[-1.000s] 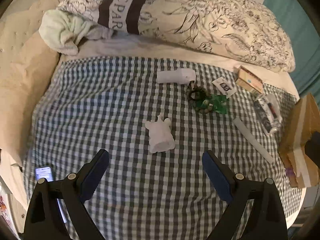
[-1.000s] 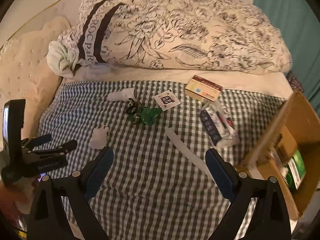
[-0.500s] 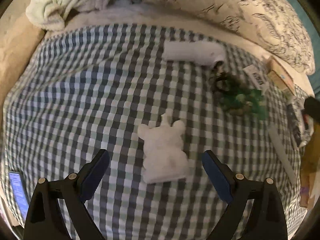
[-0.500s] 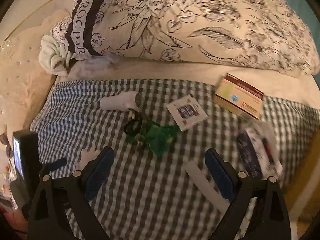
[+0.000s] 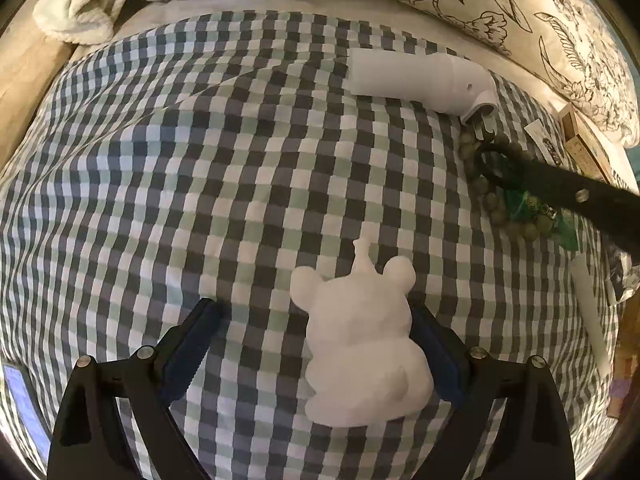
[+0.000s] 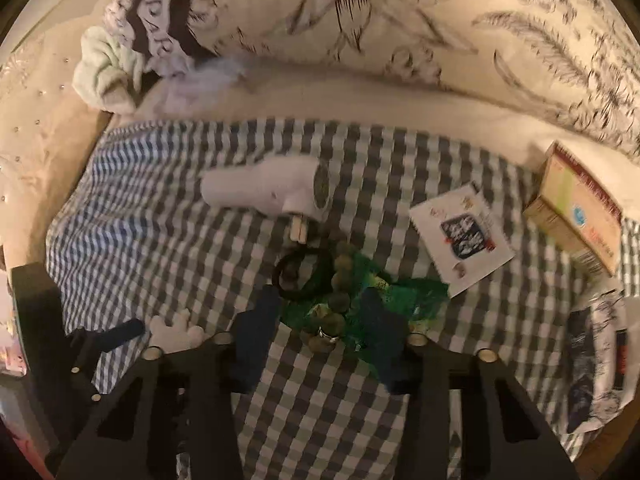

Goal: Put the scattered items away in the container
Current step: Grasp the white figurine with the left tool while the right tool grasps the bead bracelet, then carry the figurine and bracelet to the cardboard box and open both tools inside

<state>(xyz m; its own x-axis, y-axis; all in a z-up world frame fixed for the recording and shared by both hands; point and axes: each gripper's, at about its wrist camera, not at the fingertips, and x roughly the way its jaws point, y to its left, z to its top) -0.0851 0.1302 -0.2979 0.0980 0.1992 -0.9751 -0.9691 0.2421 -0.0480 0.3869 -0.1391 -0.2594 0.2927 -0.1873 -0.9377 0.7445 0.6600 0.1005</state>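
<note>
A white bear figurine lies on the checked bedspread between the open fingers of my left gripper; the right pad touches its side. My right gripper is open and straddles a green bead bracelet lying on a green packet beside a black hair tie. The right gripper's finger also shows in the left wrist view. The container is not in view.
A white plug-in device lies behind the bracelet. A printed card, a tan box and a tissue pack lie to the right. A white strip lies right. Floral pillows line the back.
Both grippers moved forward and down. The left one came around the white figurine. The right one came down over the bracelet and narrowed its opening.
</note>
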